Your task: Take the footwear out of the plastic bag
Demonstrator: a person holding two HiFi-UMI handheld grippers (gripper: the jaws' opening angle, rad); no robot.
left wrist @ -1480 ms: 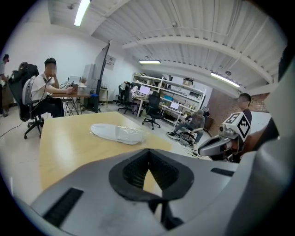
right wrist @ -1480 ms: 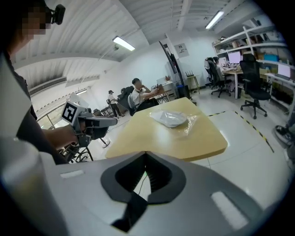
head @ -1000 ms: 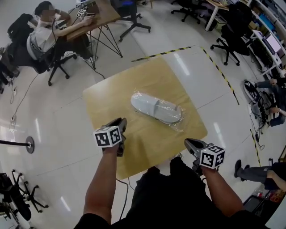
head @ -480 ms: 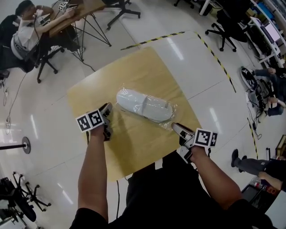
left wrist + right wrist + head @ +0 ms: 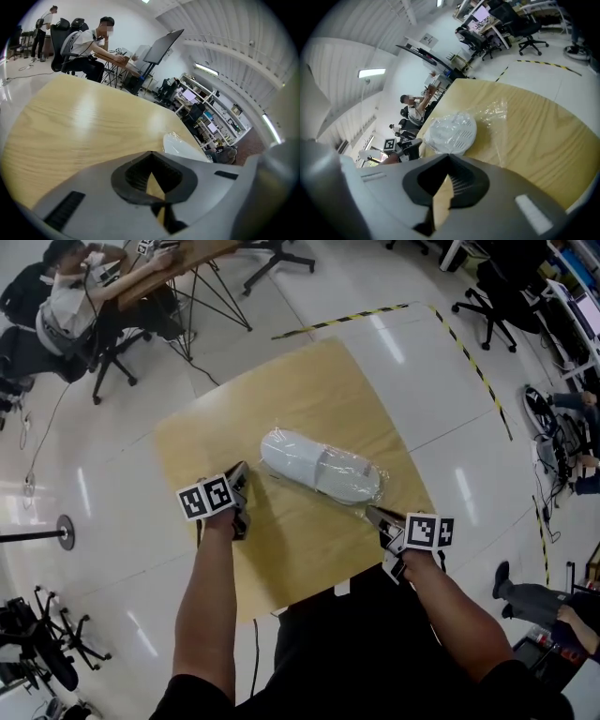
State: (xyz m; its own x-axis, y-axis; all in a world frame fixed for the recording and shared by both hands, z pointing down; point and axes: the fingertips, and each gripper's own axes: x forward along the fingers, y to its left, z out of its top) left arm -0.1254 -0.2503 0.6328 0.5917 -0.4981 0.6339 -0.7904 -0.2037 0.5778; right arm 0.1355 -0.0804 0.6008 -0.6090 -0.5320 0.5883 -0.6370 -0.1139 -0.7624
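No legible words, numbers or brands anywhere; only coded black-and-white squares on the left claw (image 5: 240,470) and right claw (image 5: 373,513).

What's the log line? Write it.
slipper in bag on table | left claw just closed, empty | right claw just closed, empty

light: bright, overhead strips; glare: floor (image 5: 84,512), table (image 5: 84,101) — sheen; edges: fisheye-bent, dark vignette; near foreground soft

Your table (image 5: 309,404) is a square of light wood standing on a glossy white floor (image 5: 112,493). On it lies a clear plastic bag (image 5: 373,486) with a white slipper (image 5: 314,465) inside, near the middle, slightly to your right
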